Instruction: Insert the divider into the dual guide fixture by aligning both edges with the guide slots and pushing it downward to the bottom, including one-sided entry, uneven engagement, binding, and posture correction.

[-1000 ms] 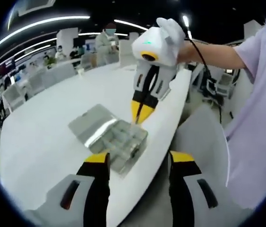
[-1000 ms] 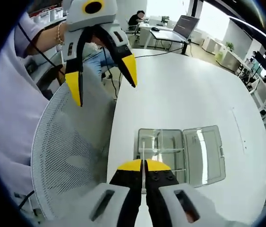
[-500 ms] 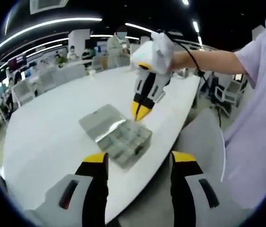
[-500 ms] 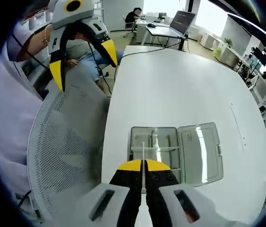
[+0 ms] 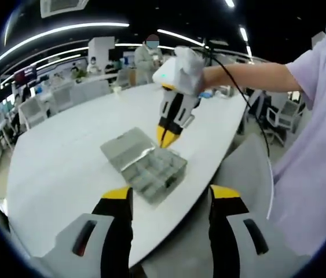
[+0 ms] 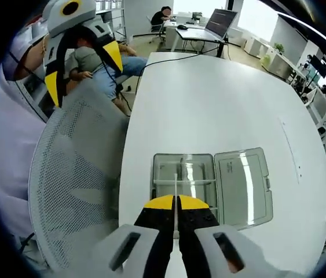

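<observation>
on a white oval table [image 5: 58, 168], a clear plastic compartment box [image 5: 151, 171] sits near the edge closest to the person, its hinged lid [image 5: 127, 146] folded flat open beside it. in the left gripper view, the left gripper [image 5: 168, 200] is held back from the table, its two yellow-tipped jaws spread wide with nothing between them, and the box lies beyond the gap. above the box, the right gripper [image 5: 165, 138] points down at the tray's far side, jaws pressed together; to its right runs the bare forearm [image 5: 249, 74] that holds it, and a pale lilac sleeve [image 5: 313, 133] takes up the right edge. people in light clothing stand at the far side of the room under strip lights.

in the right gripper view, the left gripper [image 6: 80, 74] hangs at upper left over the grey mesh back of an office chair [image 6: 76, 185], jaws apart. the right gripper [image 6: 175, 204] at centre bottom is clamped on a thin clear divider [image 6: 175, 188], which stands edge-on above the jaw tips and over the box's [image 6: 185, 174] near compartments; whether its edges touch the guide slots cannot be told. the lid [image 6: 242, 182] lies open to the right of the tray. a laptop [image 6: 219, 22] rests on a desk in the background.
</observation>
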Demonstrator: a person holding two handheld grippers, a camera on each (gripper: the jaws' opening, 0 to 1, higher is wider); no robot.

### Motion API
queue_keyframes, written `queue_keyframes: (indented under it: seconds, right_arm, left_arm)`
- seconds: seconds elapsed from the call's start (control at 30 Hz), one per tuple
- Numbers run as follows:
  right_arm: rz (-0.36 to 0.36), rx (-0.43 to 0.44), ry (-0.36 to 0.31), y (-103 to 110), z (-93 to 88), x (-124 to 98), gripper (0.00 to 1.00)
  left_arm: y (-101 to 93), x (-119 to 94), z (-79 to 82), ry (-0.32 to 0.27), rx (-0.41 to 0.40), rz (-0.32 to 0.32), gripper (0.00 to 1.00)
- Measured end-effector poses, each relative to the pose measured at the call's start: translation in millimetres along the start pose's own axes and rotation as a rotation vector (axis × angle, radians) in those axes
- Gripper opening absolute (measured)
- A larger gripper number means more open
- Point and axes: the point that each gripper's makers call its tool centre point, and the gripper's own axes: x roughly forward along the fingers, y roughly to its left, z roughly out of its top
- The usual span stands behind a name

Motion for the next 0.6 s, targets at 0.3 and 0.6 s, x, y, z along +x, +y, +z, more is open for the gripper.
queue_keyframes:
  seconds: [0.3, 0.6]
  right_arm:
    - [0.019, 0.005, 0.010, -9.3, -6.9, 12.6, 0.00]
    - [0.034, 0.018, 0.017, -16.5, -11.3, 27.6, 0.00]
  left_arm:
    - [-0.7, -5.7, -2.5, -0.013, -0.029, 0.025, 0.51]
    - [3.4, -7.0, -11.5, 0.001, -0.068, 0.046, 0.50]
